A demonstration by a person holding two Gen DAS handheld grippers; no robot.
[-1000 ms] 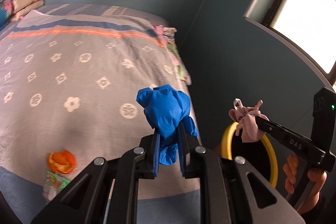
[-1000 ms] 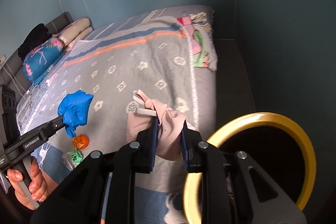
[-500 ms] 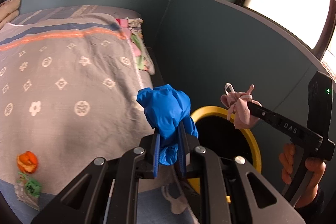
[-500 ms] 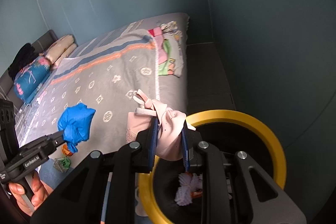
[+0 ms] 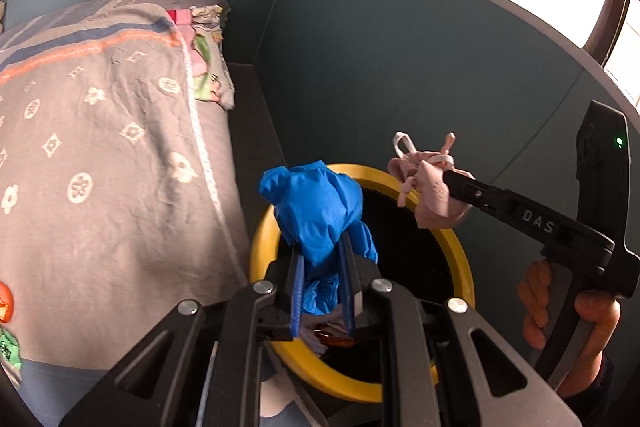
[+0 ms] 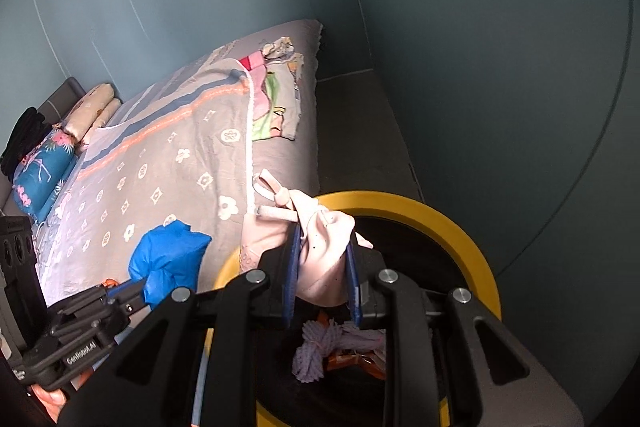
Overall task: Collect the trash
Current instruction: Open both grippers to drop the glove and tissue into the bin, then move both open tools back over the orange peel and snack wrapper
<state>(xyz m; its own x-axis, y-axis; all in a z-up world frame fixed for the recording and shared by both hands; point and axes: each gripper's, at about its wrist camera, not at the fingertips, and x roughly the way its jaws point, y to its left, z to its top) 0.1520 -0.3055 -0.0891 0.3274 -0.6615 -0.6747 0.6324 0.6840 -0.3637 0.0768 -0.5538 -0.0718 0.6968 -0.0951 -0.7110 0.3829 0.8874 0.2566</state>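
My left gripper [image 5: 322, 247] is shut on a crumpled blue glove [image 5: 316, 203], held over the near-left rim of a black bin with a yellow rim [image 5: 460, 259]. My right gripper [image 6: 322, 243] is shut on a pink face mask [image 6: 324, 239] with white ear loops, hanging above the same bin [image 6: 472, 247]. Inside the bin lie a pale purple yarn bundle [image 6: 316, 347] and something orange. In the left wrist view the mask [image 5: 434, 193] and the right gripper [image 5: 456, 183] sit over the bin's far rim. In the right wrist view the blue glove [image 6: 168, 259] shows at the left.
A bed with a grey flowered cover [image 5: 100, 147] lies left of the bin. Orange peel [image 5: 4, 303] and a green wrapper [image 5: 8, 347] rest on its near edge. Pillows [image 6: 48, 163] lie at the head. A teal wall [image 6: 480, 67] stands close on the right, beyond a narrow floor strip [image 6: 352, 131].
Both grippers have swung from above the bed toward the bin with their loads still gripped. The bin now sits right beneath them and the bed has slid to the left.
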